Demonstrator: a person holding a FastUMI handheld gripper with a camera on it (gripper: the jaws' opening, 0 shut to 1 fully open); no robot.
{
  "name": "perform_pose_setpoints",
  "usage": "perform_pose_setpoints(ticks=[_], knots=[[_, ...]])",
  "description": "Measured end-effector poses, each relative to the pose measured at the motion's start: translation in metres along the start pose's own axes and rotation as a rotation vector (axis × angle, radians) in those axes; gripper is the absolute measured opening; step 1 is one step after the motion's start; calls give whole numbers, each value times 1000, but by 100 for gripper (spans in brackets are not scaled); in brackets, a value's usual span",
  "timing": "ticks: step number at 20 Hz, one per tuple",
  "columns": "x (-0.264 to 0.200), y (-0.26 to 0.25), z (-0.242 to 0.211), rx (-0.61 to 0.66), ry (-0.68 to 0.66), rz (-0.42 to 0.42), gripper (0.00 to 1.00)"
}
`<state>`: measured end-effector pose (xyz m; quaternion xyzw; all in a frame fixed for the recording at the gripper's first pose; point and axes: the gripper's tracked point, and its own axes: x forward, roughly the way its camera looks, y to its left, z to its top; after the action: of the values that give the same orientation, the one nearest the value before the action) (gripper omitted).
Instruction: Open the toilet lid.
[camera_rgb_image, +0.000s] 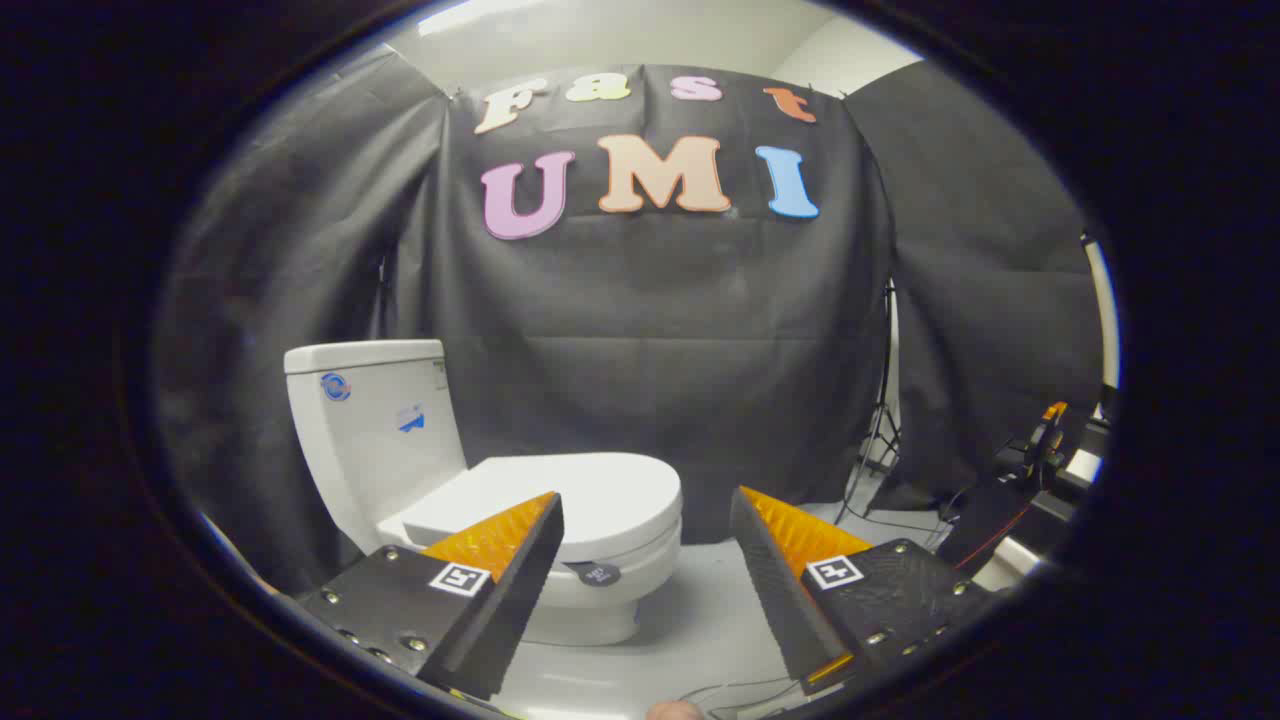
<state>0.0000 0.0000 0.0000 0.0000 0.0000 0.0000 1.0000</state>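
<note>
A white toilet stands on the pale floor, beyond my left finger and a little to the left. Its lid lies flat and closed over the seat, with the rounded front end pointing right. The tank rises behind it against the black cloth. My gripper is open, fingers spread wide, with nothing between them. The left fingertip overlaps the lid's near side in the view, but the toilet is still some way ahead.
Black cloth walls close the booth behind and to both sides. A light stand with cables stands at the right gap in the cloth, and some equipment sits further right. Pale floor stretches ahead of the fingers.
</note>
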Motion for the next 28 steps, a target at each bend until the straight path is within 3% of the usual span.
perform_pose_setpoints(ticks=[3, 5, 9, 18, 28], knots=[[12, 1, -12, 26, -8, 38, 99], [15, -13, -24, -22, 20, 9, 99], [20, 0, -22, 0, 22, 33, 99], [31, -7, -27, -44, 42, -1, 99], [55, 13, -54, 34, 154, -24, 99]])
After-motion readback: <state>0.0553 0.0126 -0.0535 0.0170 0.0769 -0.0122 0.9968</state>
